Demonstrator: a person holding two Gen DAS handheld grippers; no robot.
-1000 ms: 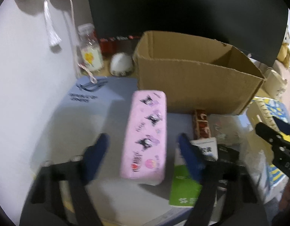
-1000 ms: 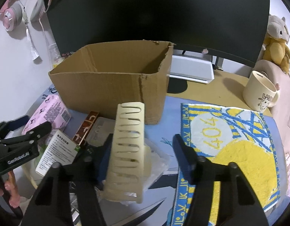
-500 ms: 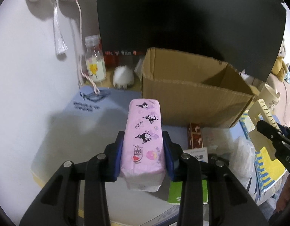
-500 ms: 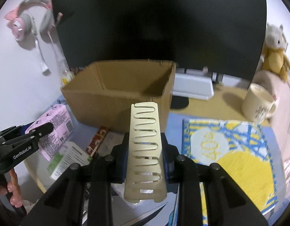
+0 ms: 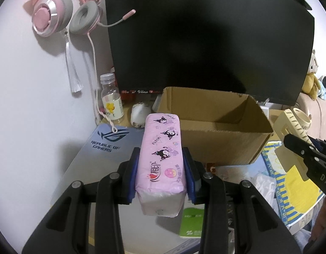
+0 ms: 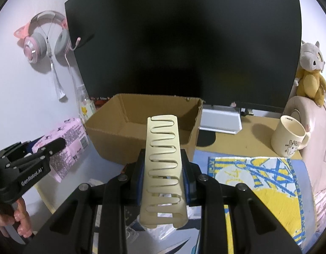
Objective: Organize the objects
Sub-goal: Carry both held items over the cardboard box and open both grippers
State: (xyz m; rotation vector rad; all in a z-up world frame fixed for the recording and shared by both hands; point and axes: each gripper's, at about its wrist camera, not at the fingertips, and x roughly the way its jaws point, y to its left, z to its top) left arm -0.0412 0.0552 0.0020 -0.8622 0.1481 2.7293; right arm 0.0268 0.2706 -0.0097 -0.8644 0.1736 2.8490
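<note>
- Left wrist view: left tongs (image 5: 160, 175) are gripping a pink pack (image 5: 161, 158) by its long sides, holding it off the counter (image 5: 78, 169) before the open box (image 5: 215, 131).
- Right tongs (image 6: 163, 180) are clamping a cream rack (image 6: 164, 165), pointing it toward that box's near wall.

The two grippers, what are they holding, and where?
Left gripper squeezes the pink tissue pack by its long sides. Right gripper clamps the cream slotted rack by its side edges.
</note>
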